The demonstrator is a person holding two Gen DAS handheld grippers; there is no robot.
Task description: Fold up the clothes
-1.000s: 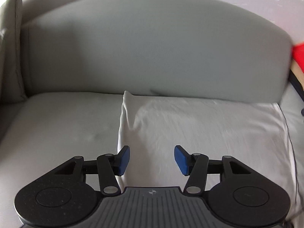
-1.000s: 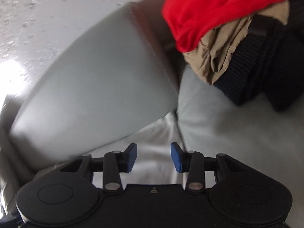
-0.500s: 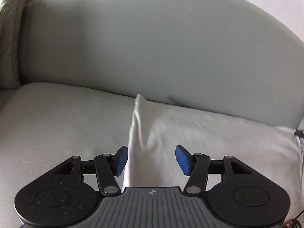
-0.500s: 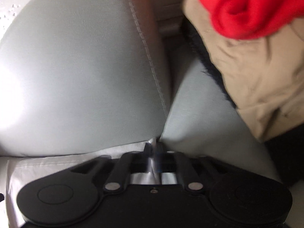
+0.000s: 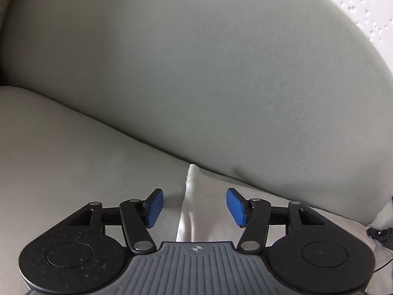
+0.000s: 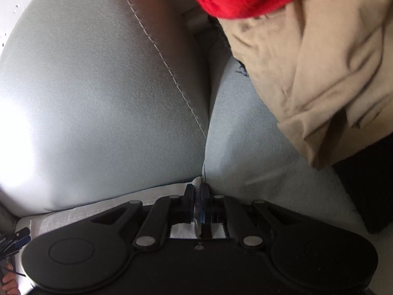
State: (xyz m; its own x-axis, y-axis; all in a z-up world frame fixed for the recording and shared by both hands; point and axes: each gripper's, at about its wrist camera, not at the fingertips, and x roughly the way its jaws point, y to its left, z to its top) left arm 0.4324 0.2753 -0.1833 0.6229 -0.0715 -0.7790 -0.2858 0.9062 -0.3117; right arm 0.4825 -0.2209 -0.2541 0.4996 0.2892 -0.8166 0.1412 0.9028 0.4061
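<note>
White garment [image 5: 203,196] lies flat on the sofa seat [image 5: 81,162], its far edge running along the crease under the backrest [image 5: 196,73]. Right gripper [image 6: 197,202] is clamped on the garment's far right corner, cloth pinched between the pads. Left gripper [image 5: 194,206] has just been closing but stands apart, jaws straddling the raised far left corner, pads not touching it. That corner lies dead ahead; left only needs to nip.
</note>
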